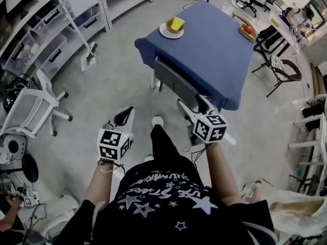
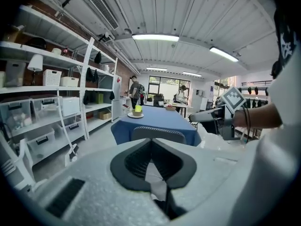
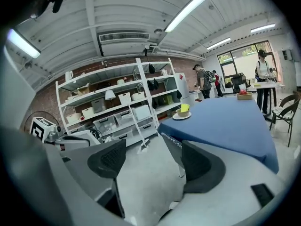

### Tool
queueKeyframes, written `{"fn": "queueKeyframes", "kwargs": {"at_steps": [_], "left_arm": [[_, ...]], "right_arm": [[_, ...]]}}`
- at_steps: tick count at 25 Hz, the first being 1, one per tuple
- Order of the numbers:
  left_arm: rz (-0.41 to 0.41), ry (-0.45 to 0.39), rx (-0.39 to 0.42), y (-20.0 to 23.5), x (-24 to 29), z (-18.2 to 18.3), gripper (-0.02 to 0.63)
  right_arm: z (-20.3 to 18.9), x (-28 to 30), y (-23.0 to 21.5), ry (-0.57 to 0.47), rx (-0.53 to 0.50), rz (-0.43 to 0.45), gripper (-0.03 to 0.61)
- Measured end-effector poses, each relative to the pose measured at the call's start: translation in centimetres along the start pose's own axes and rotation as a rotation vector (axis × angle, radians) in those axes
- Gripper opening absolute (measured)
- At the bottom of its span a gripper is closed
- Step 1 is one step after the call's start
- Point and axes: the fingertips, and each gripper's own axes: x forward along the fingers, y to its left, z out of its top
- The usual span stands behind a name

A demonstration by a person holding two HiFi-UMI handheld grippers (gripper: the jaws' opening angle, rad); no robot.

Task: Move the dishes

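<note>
Dishes (image 1: pixel 172 29) wait at the far left corner of the blue-clothed table (image 1: pixel 204 50), well apart from me. They are a white plate (image 1: pixel 164 32) with a yellow-brown bowl (image 1: pixel 170 26) on it, and a bright yellow block (image 1: pixel 178 22) stands in the bowl; I cannot tell what the block is. A second small brown dish (image 1: pixel 243 32) with something red (image 1: pixel 249 28) in it sits at the far right edge of the table.

I judge this to be the approach, with nothing picked up yet. My left gripper (image 2: pixel 151 141) has its jaws together with nothing in them. My right gripper (image 3: pixel 153 149) has its jaws spread wide, with only floor showing between the pads. Both point ahead toward the table at about waist height.

A grey chair (image 1: pixel 173 80) is tucked in at the near side, between me and the dishes. Next I probably need to walk round it to the left corner. There the open right gripper could take the plate by its rim and keep it level, so that the bowl does not slide. The plate looks thin and smooth, so the grip should go well onto the rim.
</note>
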Motion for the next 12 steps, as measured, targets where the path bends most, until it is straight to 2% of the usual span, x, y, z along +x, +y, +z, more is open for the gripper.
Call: {"fn": "queueKeyframes", "kwargs": {"at_steps": [6,12], "left_arm": [[0.027,0.027,0.006,4.4,5.0,2.3,0.02],[0.04,0.042,0.002,7.7,12.3,5.5,0.02]], "right_arm": [[3.2,6.7,-4.7,0.0,0.059,-0.02,0.355],[7.0,12.8,-10.9,0.019,0.098,-0.027,0.354]]}}
